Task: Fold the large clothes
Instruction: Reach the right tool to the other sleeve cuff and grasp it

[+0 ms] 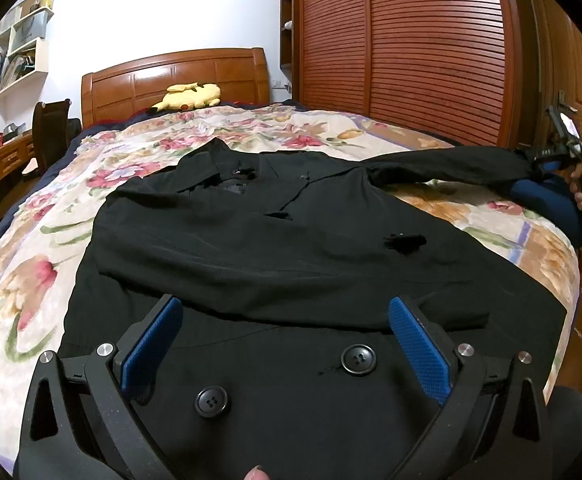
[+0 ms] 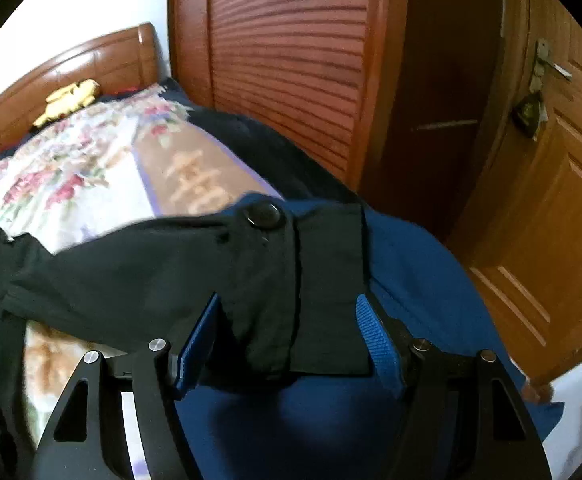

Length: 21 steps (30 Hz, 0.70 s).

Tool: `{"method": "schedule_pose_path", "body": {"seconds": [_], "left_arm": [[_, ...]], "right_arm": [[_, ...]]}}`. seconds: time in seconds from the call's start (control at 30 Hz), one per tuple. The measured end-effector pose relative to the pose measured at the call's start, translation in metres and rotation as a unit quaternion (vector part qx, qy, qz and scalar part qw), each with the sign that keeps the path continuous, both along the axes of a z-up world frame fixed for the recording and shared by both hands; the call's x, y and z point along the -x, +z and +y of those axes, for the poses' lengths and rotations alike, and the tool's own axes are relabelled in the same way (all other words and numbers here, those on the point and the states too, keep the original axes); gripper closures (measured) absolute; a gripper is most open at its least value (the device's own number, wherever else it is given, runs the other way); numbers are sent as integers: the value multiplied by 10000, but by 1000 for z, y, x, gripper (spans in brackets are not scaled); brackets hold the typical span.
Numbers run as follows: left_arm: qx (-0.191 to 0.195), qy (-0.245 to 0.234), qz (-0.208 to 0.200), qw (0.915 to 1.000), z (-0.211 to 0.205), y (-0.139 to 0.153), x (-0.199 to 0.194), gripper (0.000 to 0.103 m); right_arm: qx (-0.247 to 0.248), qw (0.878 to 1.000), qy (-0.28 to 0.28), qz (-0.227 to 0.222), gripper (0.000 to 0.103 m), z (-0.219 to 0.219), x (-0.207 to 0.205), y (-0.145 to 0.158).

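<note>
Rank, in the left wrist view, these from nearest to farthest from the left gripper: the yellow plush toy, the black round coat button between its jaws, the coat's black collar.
1. Black round coat button, between the left gripper's jaws.
2. Black coat collar, mid-bed, up the coat.
3. Yellow plush toy, by the wooden headboard.

Even indoor light; right view motion-blurred; fisheye-warped edges

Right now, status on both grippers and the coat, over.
Left gripper open over the coat front, holding nothing. Right gripper around the sleeve cuff, sleeve stretched out sideways. Coat flat on the bed; nothing in the way.
</note>
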<state>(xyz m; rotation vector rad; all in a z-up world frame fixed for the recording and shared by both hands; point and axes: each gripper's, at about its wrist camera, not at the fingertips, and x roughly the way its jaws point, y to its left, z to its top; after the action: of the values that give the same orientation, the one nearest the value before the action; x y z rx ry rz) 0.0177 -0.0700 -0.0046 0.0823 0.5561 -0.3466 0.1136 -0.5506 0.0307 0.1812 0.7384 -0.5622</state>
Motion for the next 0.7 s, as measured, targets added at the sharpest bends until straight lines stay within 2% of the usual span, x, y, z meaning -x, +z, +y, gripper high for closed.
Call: {"method": "schedule_pose_path", "body": {"seconds": [0.13,0.23,0.3,0.33,0.37,0.4,0.5,0.7], "left_arm": [[5,-10,25,10000,0,-1,-1,0],[3,-21,9,10000,0,0,0,0],[9,-30,3,10000,1,1,0,0],[10,-31,1,10000,1,1,0,0],[7,-28,0,10000,0,1,0,0],[8,-27,0,10000,1,1,0,0],[17,-23,-12,10000,2,2,1,0],[37,-4,-43,10000,6,4,4,0]], "right_arm": [[24,9994,33,340,31,6,-12,-10],[170,9982,288,498,32,12,-22,-11],[241,9964,494,644,54,22,-27,-15],[303,9952,602,709,61,26,-29,-17],[352,9941,701,750,76,28,-30,-18],[388,9931,804,765,81,31,-30,-19],[502,9906,1083,668,86,45,-30,-13],[894,9845,1509,5,87,91,-17,23]]}}
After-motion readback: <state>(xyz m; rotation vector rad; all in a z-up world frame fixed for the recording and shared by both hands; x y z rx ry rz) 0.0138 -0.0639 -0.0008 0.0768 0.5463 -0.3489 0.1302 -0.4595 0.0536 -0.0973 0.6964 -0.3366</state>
